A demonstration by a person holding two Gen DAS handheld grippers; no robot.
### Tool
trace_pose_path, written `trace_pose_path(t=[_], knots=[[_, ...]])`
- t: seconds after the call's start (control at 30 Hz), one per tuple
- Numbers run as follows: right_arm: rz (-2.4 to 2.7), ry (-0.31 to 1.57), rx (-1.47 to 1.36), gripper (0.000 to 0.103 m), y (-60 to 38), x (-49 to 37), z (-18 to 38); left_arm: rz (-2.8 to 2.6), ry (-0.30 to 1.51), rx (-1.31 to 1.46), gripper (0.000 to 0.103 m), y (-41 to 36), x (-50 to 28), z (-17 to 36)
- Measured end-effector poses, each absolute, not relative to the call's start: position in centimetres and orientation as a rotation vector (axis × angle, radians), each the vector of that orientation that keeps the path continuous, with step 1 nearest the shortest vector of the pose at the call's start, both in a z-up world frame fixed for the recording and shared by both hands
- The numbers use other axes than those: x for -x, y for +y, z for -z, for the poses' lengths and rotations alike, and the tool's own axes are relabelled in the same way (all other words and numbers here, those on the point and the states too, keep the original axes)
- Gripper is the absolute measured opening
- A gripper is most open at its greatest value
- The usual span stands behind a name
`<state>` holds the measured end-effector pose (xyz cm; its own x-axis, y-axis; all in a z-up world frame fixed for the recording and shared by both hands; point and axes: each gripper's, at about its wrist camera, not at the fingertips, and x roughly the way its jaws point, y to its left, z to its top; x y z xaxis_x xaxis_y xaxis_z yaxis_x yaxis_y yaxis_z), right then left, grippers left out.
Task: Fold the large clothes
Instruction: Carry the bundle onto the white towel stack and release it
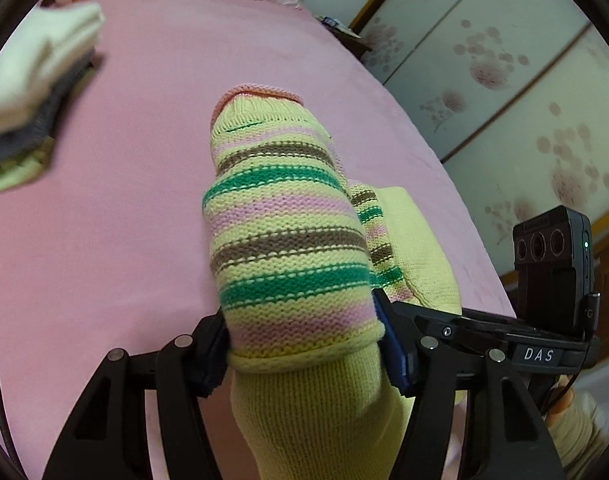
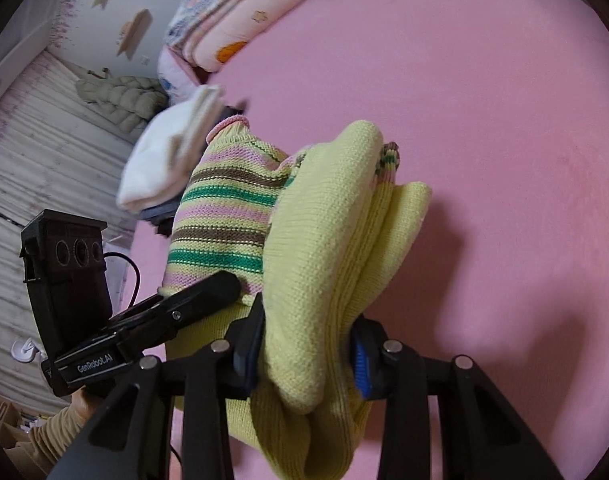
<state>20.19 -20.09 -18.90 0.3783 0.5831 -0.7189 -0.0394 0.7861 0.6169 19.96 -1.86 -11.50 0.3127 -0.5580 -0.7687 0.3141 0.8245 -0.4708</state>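
Where lettering can be read, the left wrist view shows "DAS" in white on the black body of the right tool (image 1: 444, 320), and the right wrist view shows "GenRobot.AI" on the body of the left tool (image 2: 224, 284). Both tools are clenched on one knitted sweater (image 1: 288, 232), pale yellow with pink, brown and green stripes and a pink rolled edge. The left tool (image 1: 304, 344) pinches a striped, bunched part; the right tool (image 2: 304, 348) pinches plain yellow folds. The sweater is held up above a bed (image 1: 124, 200) covered with a smooth pink sheet. Farther along the bed lies a pile of folded clothes (image 1: 36, 80), white on top, grey beneath and pale green at the bottom. Folded quilts (image 2: 232, 28) with a pink and orange print sit at the head of the bed. Beside the bed stand wardrobe doors (image 1: 504, 80) printed with dotted blossoms. A padded olive jacket (image 2: 120, 100) lies on a pale slatted surface.
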Motion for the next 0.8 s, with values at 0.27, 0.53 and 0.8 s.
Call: trace_pose_path(t=[0.27,0.53,0.8], knots=[[-0.54,1.083,-0.496,0.036,-10.5,-17.1,11.0,0.525,1.057,0.174,0.062,7.4,-16.7,1.6],[-0.624,0.984,-0.451,0.036,-0.1,-23.5,1.9,0.423,0.986,0.03,0.066,16.8,-24.1,-9.3],[-0.603,0.894,-0.481,0.036,7.8,-38.1,-0.8,0.302,0.936,-0.108,0.068,24.5,-41.6,-11.0]])
